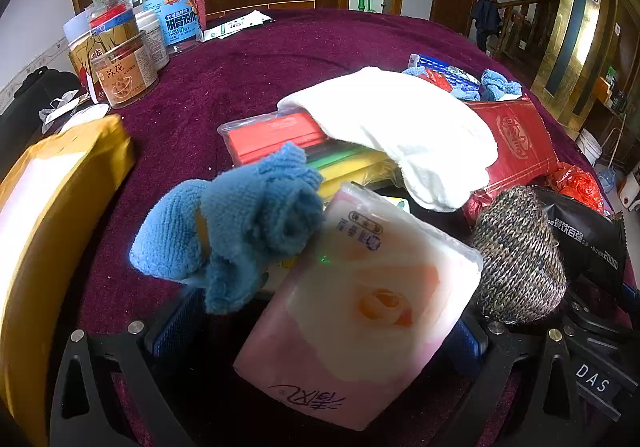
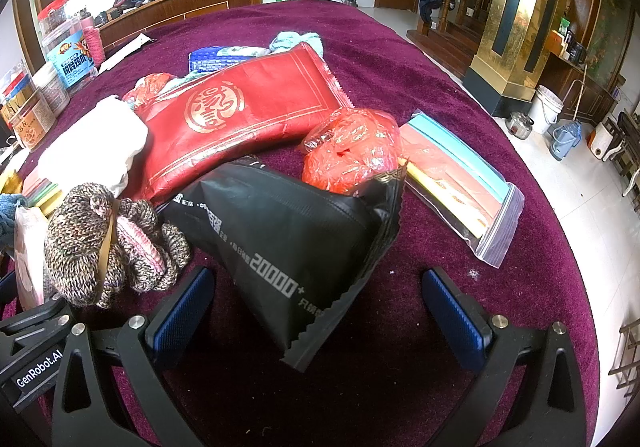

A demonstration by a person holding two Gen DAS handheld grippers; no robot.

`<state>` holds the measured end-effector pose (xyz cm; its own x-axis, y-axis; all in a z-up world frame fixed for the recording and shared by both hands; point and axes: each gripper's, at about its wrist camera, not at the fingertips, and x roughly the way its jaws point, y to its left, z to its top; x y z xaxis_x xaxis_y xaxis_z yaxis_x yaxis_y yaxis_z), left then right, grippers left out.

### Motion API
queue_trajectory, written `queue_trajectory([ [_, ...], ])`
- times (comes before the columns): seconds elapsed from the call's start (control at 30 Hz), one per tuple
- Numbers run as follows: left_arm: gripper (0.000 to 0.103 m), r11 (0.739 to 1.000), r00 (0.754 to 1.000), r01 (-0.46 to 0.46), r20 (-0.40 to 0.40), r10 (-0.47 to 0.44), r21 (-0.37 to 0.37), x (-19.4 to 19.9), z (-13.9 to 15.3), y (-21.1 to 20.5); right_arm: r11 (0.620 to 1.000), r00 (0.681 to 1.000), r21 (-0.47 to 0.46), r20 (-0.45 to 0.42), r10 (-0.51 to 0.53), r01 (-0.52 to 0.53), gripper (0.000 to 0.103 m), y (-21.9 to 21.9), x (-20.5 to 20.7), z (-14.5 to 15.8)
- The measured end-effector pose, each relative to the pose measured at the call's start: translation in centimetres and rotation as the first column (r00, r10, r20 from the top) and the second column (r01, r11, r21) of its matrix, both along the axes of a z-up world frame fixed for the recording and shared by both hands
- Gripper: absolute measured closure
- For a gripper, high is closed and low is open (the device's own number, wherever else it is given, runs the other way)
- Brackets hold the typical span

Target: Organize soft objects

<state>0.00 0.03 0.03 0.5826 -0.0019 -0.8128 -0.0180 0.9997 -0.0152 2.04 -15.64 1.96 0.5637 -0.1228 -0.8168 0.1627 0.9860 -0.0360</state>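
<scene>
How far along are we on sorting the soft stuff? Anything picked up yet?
Done: nothing looks sorted; the blue towel, white cloth and knitted bundle lie in a mixed pile on the table. In hand: nothing. The left gripper stands open with the tissue pack lying between its fingers, and the right gripper stands open around the black pouch. Left: essentially everything.

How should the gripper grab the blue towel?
Take the blue towel across its thick rolled middle, near the yellow band around it, coming from above. That bundled part is compact and should fit between the left gripper's open jaws, while the loose ends would likely just flop. Its right edge lies against the tissue pack, so keep clear there.
</scene>
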Motion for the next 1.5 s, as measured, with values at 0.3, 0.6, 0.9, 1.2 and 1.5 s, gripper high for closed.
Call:
queue_trajectory([
  [0.3, 0.000, 1.000, 1.000, 0.000, 0.000, 0.000, 0.000, 0.00, 0.00, 0.00, 1.000, 1.000, 0.000, 0.000, 0.000, 0.000, 0.000, 0.00, 0.00, -0.03],
  [0.6, 0.001, 1.000, 1.000, 0.000, 0.000, 0.000, 0.000, -0.01, 0.01, 0.00, 1.000, 1.000, 0.000, 0.000, 0.000, 0.000, 0.000, 0.01, -0.02, -0.02],
  [0.9, 0.000, 1.000, 1.000, 0.000, 0.000, 0.000, 0.000, 0.00, 0.01, 0.01, 0.997, 0.996, 0.017, -0.025, 0.082, -0.082, 0.000, -0.39, 0.07, 0.08],
  [1.2, 0.001, 1.000, 1.000, 0.001, 0.001, -0.001, -0.008, -0.12, 0.16, 0.20, 0.998, 0.997, 0.014, -0.031, 0.066, -0.065, 0.000, -0.17, 0.37, 0.03],
  [1.5, 0.001, 1.000, 1.000, 0.001, 0.001, -0.001, -0.008, -0.14, 0.19, 0.21, 0.998, 0.997, 0.016, -0.030, 0.066, -0.066, 0.000, -0.29, 0.16, 0.06],
])
